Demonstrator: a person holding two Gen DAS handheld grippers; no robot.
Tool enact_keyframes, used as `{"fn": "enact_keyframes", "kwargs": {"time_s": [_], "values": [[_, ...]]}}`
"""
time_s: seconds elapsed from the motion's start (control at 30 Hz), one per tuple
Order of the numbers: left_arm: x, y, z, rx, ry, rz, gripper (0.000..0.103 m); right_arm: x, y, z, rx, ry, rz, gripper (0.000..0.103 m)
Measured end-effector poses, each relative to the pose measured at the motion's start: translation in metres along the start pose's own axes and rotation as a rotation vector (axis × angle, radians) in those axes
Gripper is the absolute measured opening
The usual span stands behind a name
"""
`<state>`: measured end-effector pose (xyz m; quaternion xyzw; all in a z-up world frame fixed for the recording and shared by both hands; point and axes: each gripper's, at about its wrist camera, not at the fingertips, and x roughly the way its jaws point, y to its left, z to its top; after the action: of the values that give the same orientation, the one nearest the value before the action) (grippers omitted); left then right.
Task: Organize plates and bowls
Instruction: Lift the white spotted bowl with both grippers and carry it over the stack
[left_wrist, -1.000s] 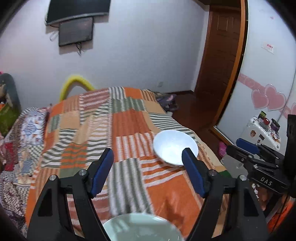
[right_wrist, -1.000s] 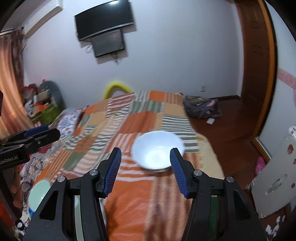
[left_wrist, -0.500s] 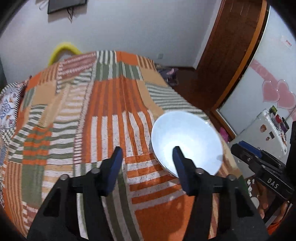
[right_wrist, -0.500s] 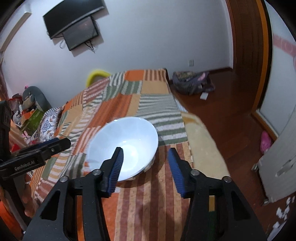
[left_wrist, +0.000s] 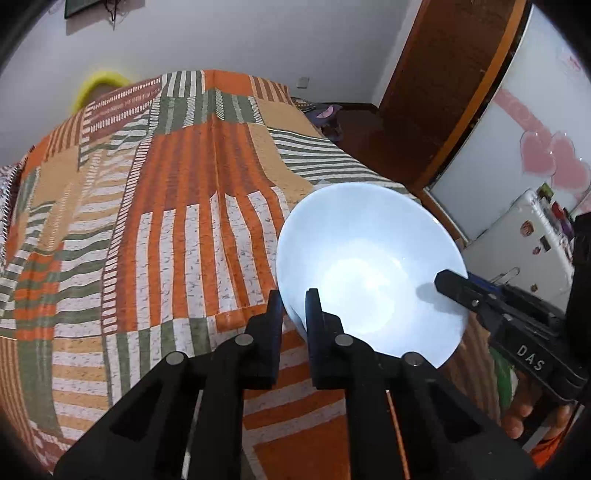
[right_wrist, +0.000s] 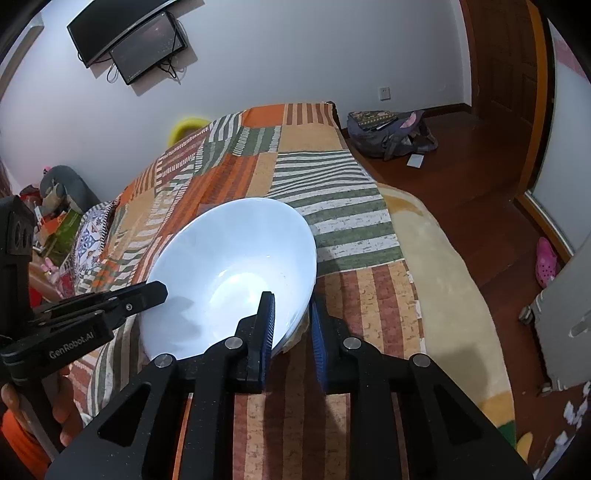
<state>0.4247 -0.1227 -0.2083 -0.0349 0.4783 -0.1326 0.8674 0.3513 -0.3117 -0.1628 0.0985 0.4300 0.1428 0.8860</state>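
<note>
A round white bowl, smooth and shiny, sits on the bed near its edge. The bed has a soft blanket of orange, green and white striped squares. The left gripper has just closed its black jaws and pinches the bowl's thin rim, one finger inside and one outside. The right gripper, with bumpy blue pads, has just closed too and pinches the rim on the other side. A lumpy bag lies on the brown wood floor
</note>
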Motion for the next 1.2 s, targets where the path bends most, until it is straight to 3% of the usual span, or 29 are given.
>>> {"fn": "enact_keyframes", "kwargs": {"time_s": [0.2, 0.5, 0.83, 1.2], "values": [[-0.026, 0.003, -0.01, -0.034, -0.002, -0.032, 0.011, -0.016, 0.01, 0.001, -0.022, -0.008, 0.004, 0.017], [-0.113, -0.004, -0.036, 0.006, -0.106, 0.036, 0.011, -0.072, 0.054, -0.009, -0.11, -0.093, 0.008, 0.017], [-0.203, 0.022, -0.095, -0.027, -0.158, 0.081, 0.012, -0.11, 0.11, -0.039, -0.168, -0.13, 0.113, 0.017], [-0.265, 0.07, -0.17, -0.101, -0.172, 0.154, 0.012, -0.106, 0.168, -0.078, -0.24, -0.107, 0.229, 0.018]]}}
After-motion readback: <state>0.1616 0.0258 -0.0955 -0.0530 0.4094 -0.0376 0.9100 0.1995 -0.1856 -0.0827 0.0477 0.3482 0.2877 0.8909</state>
